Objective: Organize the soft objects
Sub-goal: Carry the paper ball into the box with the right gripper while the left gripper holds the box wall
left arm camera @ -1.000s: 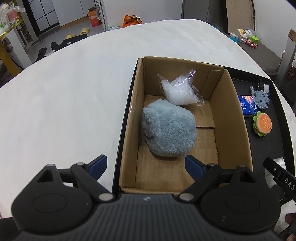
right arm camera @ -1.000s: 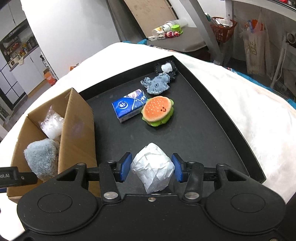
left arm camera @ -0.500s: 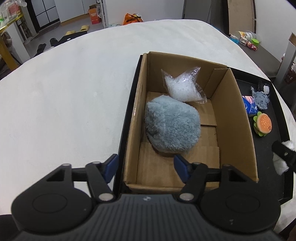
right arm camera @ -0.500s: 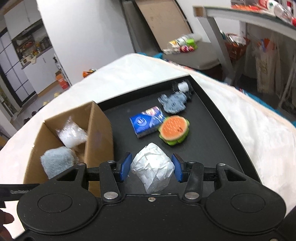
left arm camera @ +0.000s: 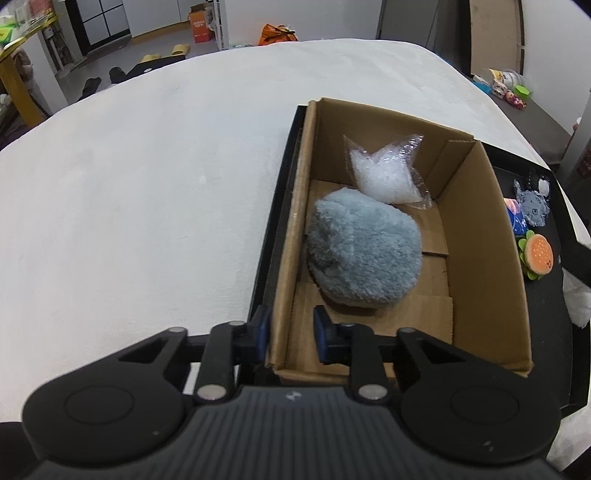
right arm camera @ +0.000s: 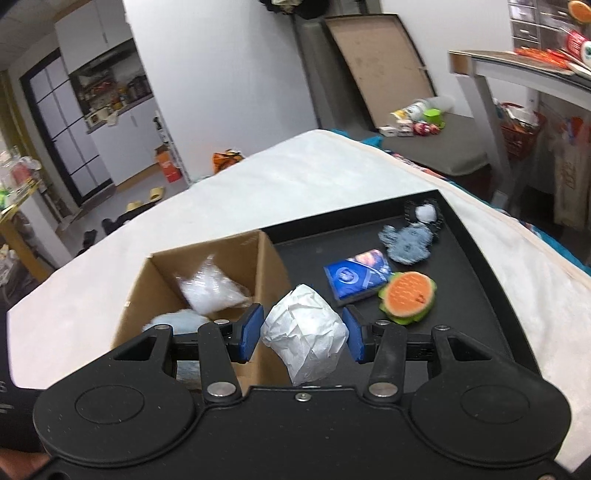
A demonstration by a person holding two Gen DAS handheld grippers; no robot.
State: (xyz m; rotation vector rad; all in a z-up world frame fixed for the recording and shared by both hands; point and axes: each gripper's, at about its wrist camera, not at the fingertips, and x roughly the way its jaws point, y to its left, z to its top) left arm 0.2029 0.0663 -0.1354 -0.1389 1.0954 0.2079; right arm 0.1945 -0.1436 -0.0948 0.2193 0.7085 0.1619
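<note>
While the crumpled paper ball (right arm camera: pixel 304 328) is gripped by the right tongs (right arm camera: pixel 303 329), the cardboard box (left arm camera: pixel 286 266) wall is straddled by the just-closing left tongs (left arm camera: pixel 290 334).

We find no text that can be read with certainty. The blue tissue pack (right arm camera: pixel 357 276) carries a round white emblem and some print on its wrapper — the letters are too small and blurred to make out. The orange carton (left arm camera: pixel 200 27) on the far floor shows pale markings, but we cannot read them either.
</note>
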